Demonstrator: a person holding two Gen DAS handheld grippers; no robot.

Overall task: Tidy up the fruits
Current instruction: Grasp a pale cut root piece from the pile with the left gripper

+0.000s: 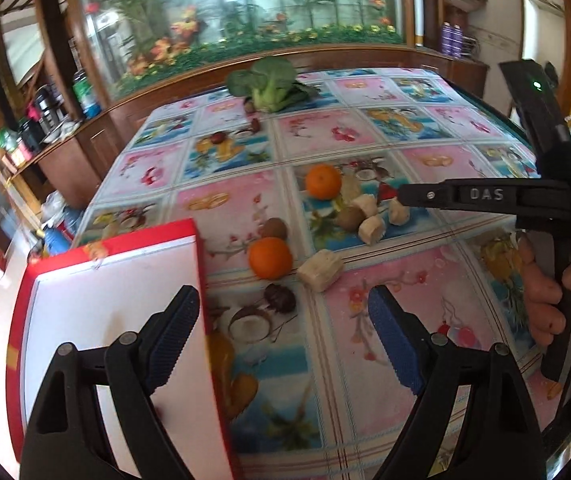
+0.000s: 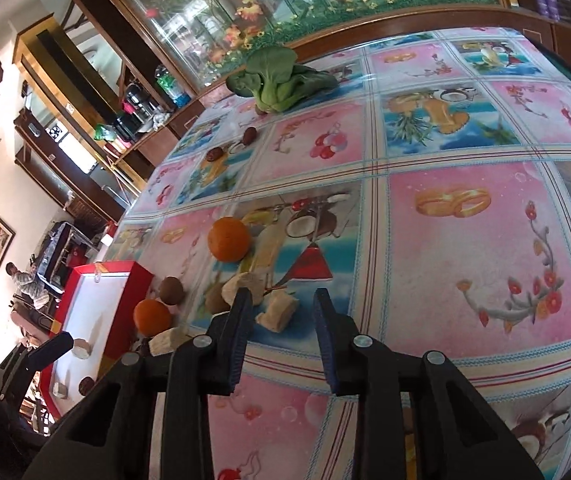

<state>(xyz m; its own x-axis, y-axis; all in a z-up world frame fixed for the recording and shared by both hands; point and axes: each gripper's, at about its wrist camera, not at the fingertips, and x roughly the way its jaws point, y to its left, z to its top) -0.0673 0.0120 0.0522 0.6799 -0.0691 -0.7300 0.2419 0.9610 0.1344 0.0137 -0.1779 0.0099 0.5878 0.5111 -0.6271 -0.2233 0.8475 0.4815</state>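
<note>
A table covered by a glossy patchwork-print plastic cloth [image 2: 465, 240] carries the fruit in a loose cluster toward its left side: a round orange mandarin [image 1: 323, 181] sits farthest in, a second mandarin [image 1: 270, 258] lies nearer the left edge, with a brown fuzzy kiwi [image 1: 273, 229] just behind it and another kiwi [image 1: 350, 217] among several pale beige peeled chunks [image 1: 371, 229]. A larger beige chunk [image 1: 320, 270] rests just beside the second mandarin, and a dark wrinkled date-like fruit [image 1: 281, 297] lies nearer the front edge. A red-rimmed shallow box with a white floor [image 1: 109, 280] stands at the table's left edge (the right wrist view shows a few pieces already inside it). The left gripper [image 1: 285, 340] hangs with its blue-padded jaws spread wide, one finger over the box wall, nothing between them. The right gripper [image 2: 283, 320] hovers above the beige chunks, jaws narrowed but apart, pinching nothing. A green leafy bok choy [image 2: 281, 80] lies at the far edge.
</note>
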